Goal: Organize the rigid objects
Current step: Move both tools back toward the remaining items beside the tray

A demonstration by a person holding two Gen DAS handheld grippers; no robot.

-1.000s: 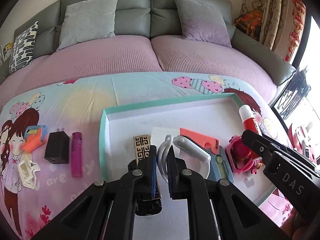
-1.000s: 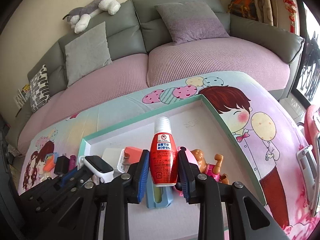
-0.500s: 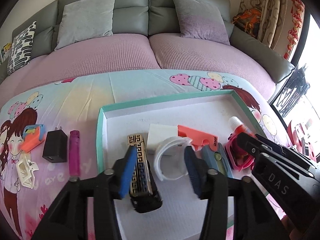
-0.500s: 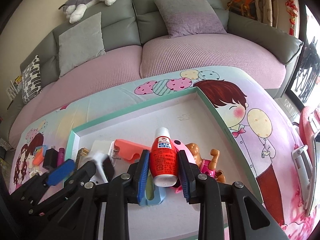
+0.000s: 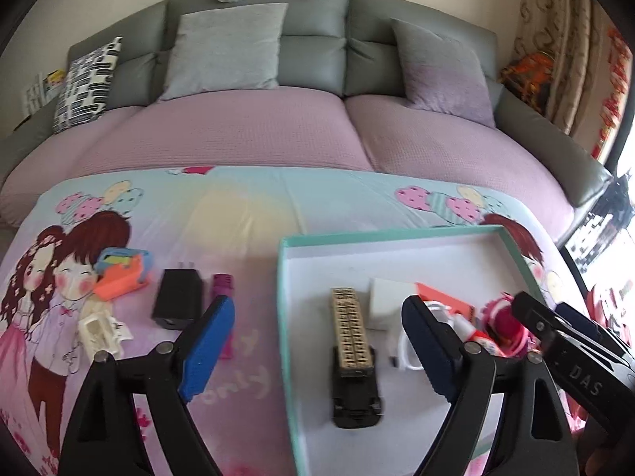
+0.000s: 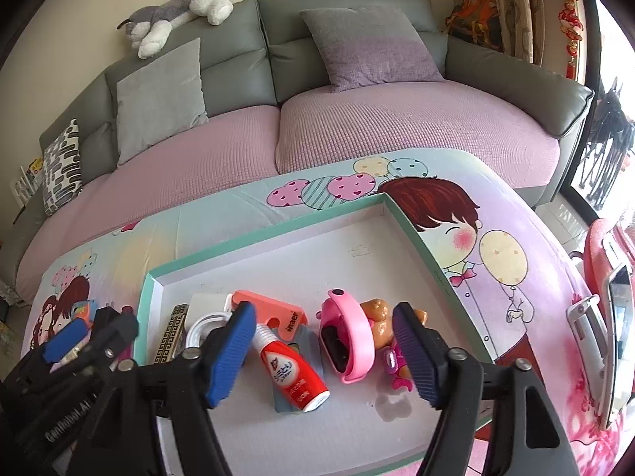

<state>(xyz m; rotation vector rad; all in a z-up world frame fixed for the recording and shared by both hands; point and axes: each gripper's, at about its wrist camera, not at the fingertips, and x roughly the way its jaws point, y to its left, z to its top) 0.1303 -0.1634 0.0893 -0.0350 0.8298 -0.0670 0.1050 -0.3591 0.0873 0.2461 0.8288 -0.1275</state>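
Left tongs point(image 5: 313, 345) spread wide, jaws just opened, gripping nothing; the patterned black-based box point(image 5: 353, 353) lies below between them in the teal-rimmed tray point(image 5: 283, 317). Right tongs point(image 6: 323, 353) likewise just opened, empty, over the red tube point(image 6: 291, 373) and pink watch point(image 6: 349, 341), both lying in the tray. Only the left view shows the black charger point(image 5: 176, 297), purple stick point(image 5: 222, 289) and orange-blue toy point(image 5: 121, 273) outside the tray on the table point(image 5: 238, 218). Only the right view shows the small doll point(image 6: 383, 325) clearly.
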